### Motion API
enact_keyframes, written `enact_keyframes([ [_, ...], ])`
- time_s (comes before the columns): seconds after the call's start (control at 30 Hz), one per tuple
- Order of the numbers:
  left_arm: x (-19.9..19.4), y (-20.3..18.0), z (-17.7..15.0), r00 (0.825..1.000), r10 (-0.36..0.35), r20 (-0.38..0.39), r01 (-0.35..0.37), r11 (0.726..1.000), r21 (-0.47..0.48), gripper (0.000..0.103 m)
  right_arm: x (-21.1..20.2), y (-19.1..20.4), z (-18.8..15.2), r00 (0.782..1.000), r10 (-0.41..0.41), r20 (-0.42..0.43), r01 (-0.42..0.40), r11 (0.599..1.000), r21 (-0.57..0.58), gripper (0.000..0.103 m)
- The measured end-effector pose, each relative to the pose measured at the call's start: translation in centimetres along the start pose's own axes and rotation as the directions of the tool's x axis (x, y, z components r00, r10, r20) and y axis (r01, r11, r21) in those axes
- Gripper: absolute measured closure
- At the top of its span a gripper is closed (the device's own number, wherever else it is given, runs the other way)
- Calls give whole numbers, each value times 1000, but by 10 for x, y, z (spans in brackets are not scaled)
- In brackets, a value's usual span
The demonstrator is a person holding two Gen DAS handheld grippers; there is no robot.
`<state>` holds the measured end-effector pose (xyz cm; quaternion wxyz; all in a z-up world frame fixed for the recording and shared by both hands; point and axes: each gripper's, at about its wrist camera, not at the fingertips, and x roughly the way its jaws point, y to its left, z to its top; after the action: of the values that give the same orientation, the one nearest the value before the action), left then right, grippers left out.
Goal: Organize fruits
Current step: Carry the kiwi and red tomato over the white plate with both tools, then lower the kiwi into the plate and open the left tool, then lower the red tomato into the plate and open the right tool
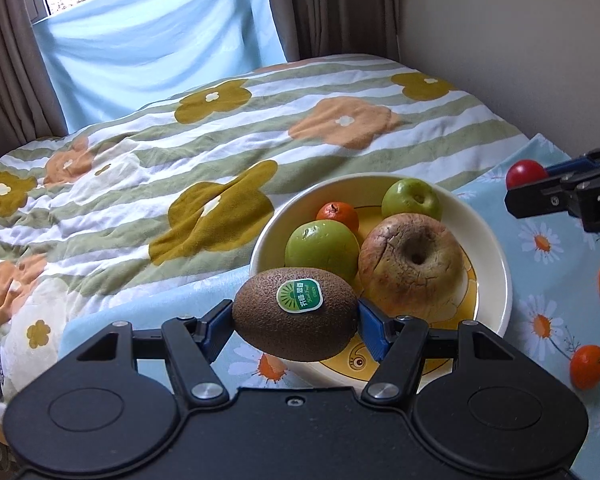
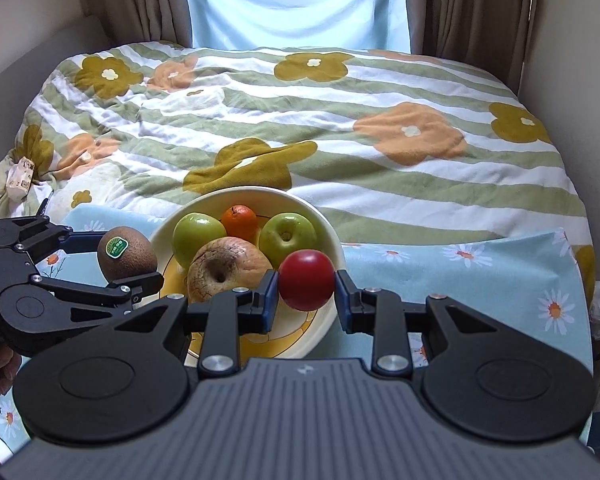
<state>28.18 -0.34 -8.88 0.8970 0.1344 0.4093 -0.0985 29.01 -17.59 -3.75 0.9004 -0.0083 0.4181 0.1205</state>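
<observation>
Both hand-held grippers loaded: left (image 1: 296,320) clamping kiwi (image 1: 296,314) crosswise, right (image 2: 306,288) gripping red fruit (image 2: 307,280); bowl (image 1: 496,264) just ahead.

I am seeing the brown oval kiwi (image 1: 296,314) showing a rough, matt, fuzzy skin under a glossy green sticker (image 1: 300,296). The left claw (image 1: 296,326) is looking like matt black plastic with blue ribbed pads (image 1: 374,326) and bright metal pivot pins (image 1: 208,391). The small round red fruit (image 2: 306,280) in the right claw (image 2: 306,298) is shining smooth and glossy. The cream glazed ceramic bowl (image 1: 496,256) is gleaming; the two green apples (image 1: 322,248) in it are looking waxy and smooth, the large tan apple (image 1: 414,264) wrinkled and dull. The pale blue daisy-print cloth (image 2: 480,276) on the surface is lying soft and matt, as is the striped flowered quilt (image 2: 340,120) on the bed.
</observation>
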Motion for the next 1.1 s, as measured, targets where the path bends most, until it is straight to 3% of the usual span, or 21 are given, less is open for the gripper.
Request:
enact_keyframes([
  [0.4,23,-13,-4,999,30,-32,-24,988,155,33,20,-4,1,999,-15,-29,15,999,29,58],
  [0.67,24,-17,-7,1000,14,-20,-10,981,192,30,23,-4,2,999,-29,-45,31,999,31,58],
  [0.87,16,-14,-9,1000,10,12,-12,984,175,13,21,-2,4,999,-36,-40,37,999,27,58],
  [1.1,-4,-4,-10,1000,-21,24,18,994,104,8,21,-7,5,1000,3,-23,-3,1000,-23,58],
])
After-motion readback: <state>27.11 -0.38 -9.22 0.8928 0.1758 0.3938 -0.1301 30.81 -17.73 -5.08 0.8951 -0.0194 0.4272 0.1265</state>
